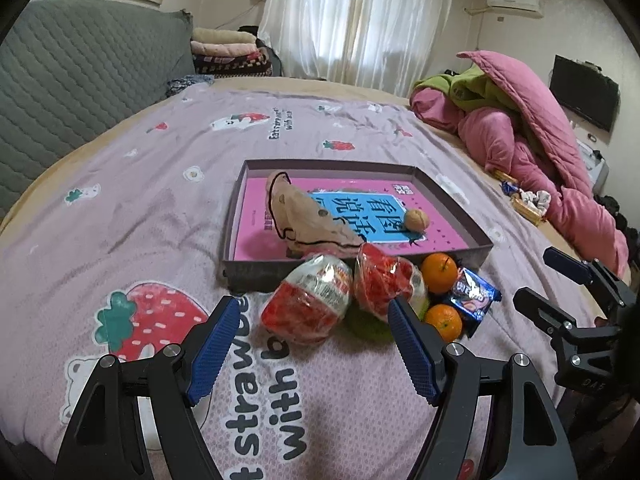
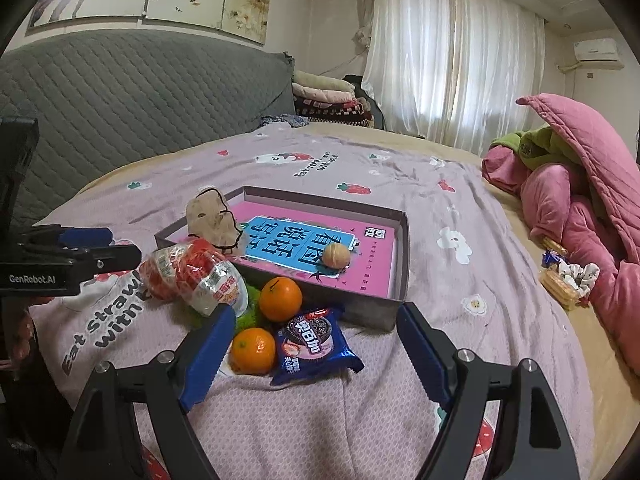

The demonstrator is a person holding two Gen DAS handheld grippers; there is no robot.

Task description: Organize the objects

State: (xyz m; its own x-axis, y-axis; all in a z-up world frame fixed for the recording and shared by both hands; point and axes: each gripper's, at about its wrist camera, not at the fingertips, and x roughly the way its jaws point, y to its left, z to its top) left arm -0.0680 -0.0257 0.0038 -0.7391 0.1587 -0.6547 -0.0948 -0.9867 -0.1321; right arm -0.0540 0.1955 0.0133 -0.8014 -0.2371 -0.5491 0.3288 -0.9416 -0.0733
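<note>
I hold both tongs released and empty above the bed (image 1: 120,208), because nothing is picked yet and I want the jaws wide enough for the bulky snacks. My left tongs (image 1: 316,320) hover just short of the two crinkly red-and-clear snack bags (image 1: 308,304), whose slick wrap will likely slip unless I close on the fat middle. My right tongs (image 2: 316,332) straddle the blue cookie packet (image 2: 312,344), with the near orange (image 2: 253,350) just beside its left finger and the far orange (image 2: 280,298) behind it, touching the packet's top edge. Something green (image 2: 250,312) lies under the pile; I cannot tell what it is.

The things to sort sit heaped against the near wall of the shallow grey box (image 2: 402,240), probably because the box is where they belong. Inside it a pink book (image 2: 372,248) lies flat with a walnut (image 2: 337,255) resting on it, and a tan cloth piece (image 2: 210,216) drapes over the box's left wall, half in and half out. More wrappers (image 2: 560,276) lie well apart beside the pink quilt (image 2: 580,184).
</note>
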